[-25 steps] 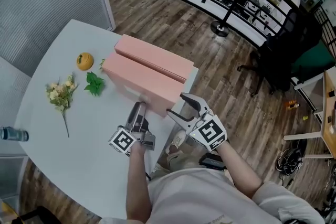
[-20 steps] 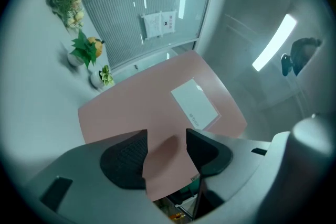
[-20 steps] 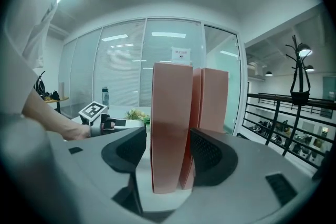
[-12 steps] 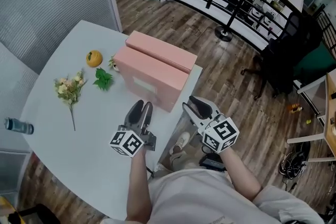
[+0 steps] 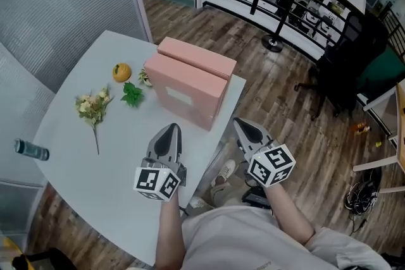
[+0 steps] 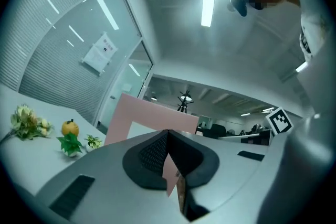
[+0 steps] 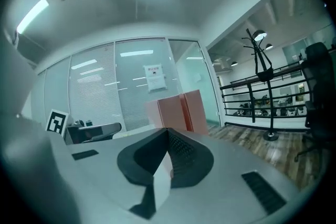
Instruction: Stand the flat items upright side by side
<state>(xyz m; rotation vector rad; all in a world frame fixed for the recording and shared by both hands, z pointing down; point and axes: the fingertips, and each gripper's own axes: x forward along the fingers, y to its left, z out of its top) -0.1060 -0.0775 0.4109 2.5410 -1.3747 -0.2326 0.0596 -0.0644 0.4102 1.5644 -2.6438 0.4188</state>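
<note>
Now, the left gripper (image 5: 169, 129) is held over the counter (image 5: 82, 167). Its fingers are clenched together with nothing pinched between them, and they have just been closing. The right gripper (image 5: 241, 124) is held past the counter's edge, above the floor (image 5: 285, 104). Its fingers are likewise clenched and empty, and they too have just been closing.

Both sets of fingers are pointed toward the boxes. The front box (image 5: 183, 93) is stood upright on its long edge just ahead of the fingers and is touched by neither set. The rear box (image 5: 197, 57) is stood upright directly behind it, and no gap is seen between the two.

Ahead and left of the left fingers, an orange (image 5: 121, 72), a leaf sprig (image 5: 132, 95) and flowers (image 5: 93, 105) are laid on the counter. A bottle (image 5: 30, 150) is noted well to the left, at the counter's rim.
</note>
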